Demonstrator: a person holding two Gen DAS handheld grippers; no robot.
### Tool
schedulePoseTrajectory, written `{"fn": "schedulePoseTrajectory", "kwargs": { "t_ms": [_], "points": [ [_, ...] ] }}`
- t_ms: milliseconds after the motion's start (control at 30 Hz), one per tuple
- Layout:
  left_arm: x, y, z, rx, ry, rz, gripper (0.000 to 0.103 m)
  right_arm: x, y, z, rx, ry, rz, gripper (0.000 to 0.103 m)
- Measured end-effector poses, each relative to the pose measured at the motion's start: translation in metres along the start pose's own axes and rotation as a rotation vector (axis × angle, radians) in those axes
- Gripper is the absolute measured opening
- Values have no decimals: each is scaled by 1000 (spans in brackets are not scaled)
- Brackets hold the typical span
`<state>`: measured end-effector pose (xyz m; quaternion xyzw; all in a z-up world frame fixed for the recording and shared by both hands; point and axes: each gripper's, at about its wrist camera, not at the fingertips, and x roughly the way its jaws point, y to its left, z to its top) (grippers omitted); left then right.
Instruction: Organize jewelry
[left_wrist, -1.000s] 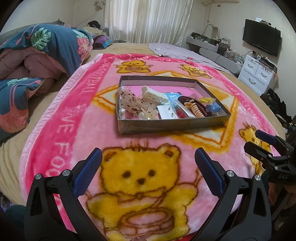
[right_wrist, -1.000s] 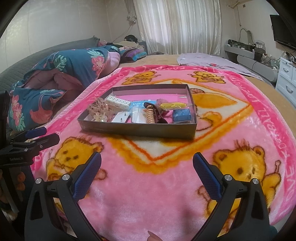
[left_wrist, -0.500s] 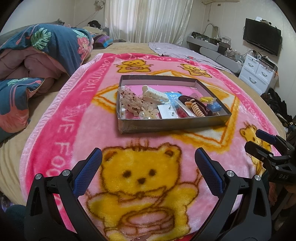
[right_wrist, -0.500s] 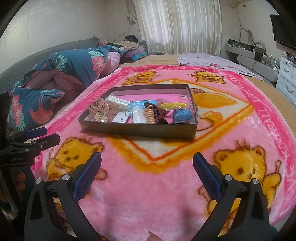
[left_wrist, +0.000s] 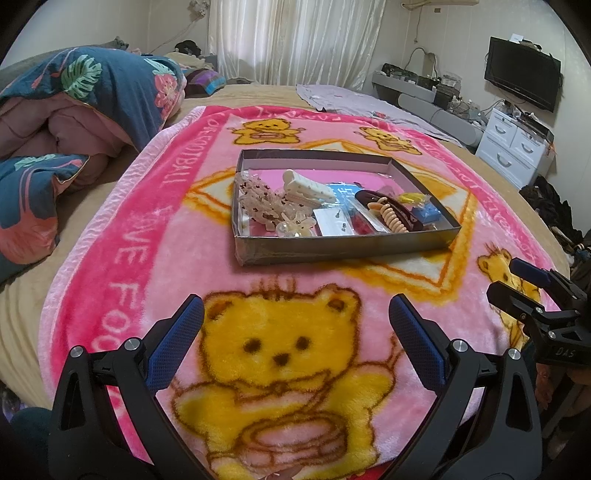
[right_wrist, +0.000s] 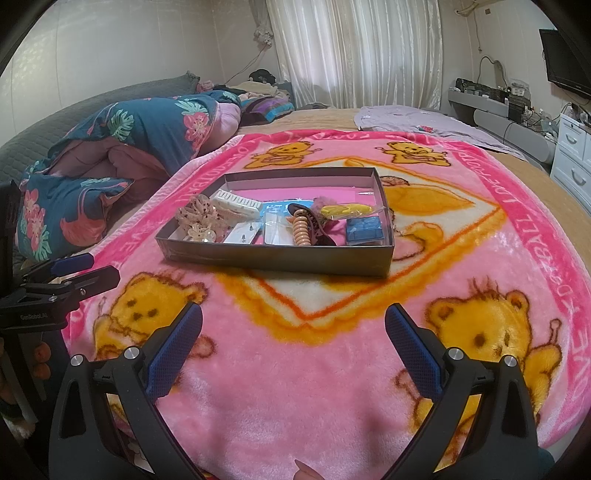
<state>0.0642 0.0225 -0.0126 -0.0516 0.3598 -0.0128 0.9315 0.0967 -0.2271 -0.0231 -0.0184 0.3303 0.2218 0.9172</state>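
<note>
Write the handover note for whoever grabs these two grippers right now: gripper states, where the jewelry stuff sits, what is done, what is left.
Left gripper: open, empty, hovering over the pink bear-print blanket, short of the box.
Right gripper: open, empty, also short of the box.
Shallow grey cardboard box: on the blanket mid-bed, holding everything: white hair claw, peach spiral hair tie, small blue box, yellow piece in a clear bag, white earring card.
Done: nothing visibly sorted.
Left: the whole sorting job.
</note>
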Motion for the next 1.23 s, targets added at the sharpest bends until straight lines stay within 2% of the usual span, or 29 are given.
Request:
{"fn": "schedulePoseTrajectory", "kwargs": {
  "t_ms": [600, 767, 933, 1033, 1067, 1133, 1233],
  "points": [
    [-2, 0, 1, -4, 9, -17, 94, 1, 1, -1, 1, 1, -3, 99],
    [2, 2, 5, -25, 40, -36, 94, 0, -3, 0, 5, -3, -8, 99],
    [3, 5, 6, -37, 37, -47, 94, -3, -14, 4, 34, -12, -9, 99],
    [15, 19, 12, -70, 62, 33, 94, 2, -37, 16, 93, -1, -37, 99],
    [21, 27, 16, -93, 78, 70, 94, 8, -50, 23, 117, 9, -71, 99],
    [39, 55, 28, -150, 113, 172, 94, 27, -95, 40, 211, 40, -196, 99],
    [67, 106, 49, -225, 139, 340, 94, 58, -168, 53, 368, 112, -309, 99]
  ]
}}
